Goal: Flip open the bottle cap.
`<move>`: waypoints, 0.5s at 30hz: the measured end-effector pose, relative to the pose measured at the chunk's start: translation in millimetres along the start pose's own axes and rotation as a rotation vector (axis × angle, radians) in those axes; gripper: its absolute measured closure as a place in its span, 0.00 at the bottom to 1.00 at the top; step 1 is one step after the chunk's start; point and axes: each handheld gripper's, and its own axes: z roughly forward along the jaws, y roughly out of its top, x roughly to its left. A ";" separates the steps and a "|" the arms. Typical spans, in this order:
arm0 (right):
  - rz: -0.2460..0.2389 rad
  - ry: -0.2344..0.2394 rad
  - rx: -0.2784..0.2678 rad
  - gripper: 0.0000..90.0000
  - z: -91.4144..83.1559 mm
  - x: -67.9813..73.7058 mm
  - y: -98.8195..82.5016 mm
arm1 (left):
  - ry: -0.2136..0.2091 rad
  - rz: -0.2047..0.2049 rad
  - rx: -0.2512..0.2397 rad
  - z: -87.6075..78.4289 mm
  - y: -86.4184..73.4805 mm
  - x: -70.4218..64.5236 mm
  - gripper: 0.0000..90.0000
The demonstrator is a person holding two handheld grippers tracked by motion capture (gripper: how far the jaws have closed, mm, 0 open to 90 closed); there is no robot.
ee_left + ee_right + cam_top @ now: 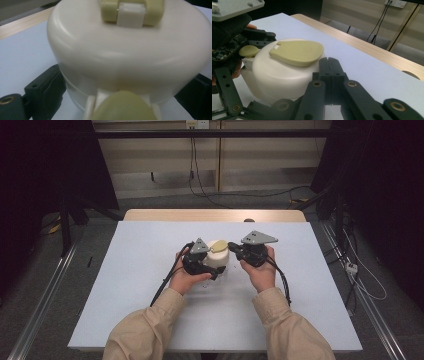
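Close to you, at the middle of the white table (150, 270), your left gripper (202, 262) hugs the round cream container (219, 257) with its jaws clamped on both sides. Keep that hold firm so the container cannot slide. Just past it, your right gripper (331, 67) has its jaws pressed together, with nothing between them, and their tip rests under the edge of the yellow-green flip lid (297, 52). I think you should push up slowly there, so the lid pops open without tipping the container.
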 end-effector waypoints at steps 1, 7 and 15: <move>-0.004 -0.002 0.002 1.00 0.0 0.2 0.2 | 0.001 0.003 0.001 -0.1 0.1 0.2 0.06; -0.022 -0.001 0.005 1.00 0.7 0.3 0.6 | 0.004 0.003 0.002 -0.1 0.2 0.1 0.06; -0.074 0.001 0.021 1.00 0.7 1.3 4.5 | 0.005 0.003 0.003 -0.4 0.1 0.4 0.06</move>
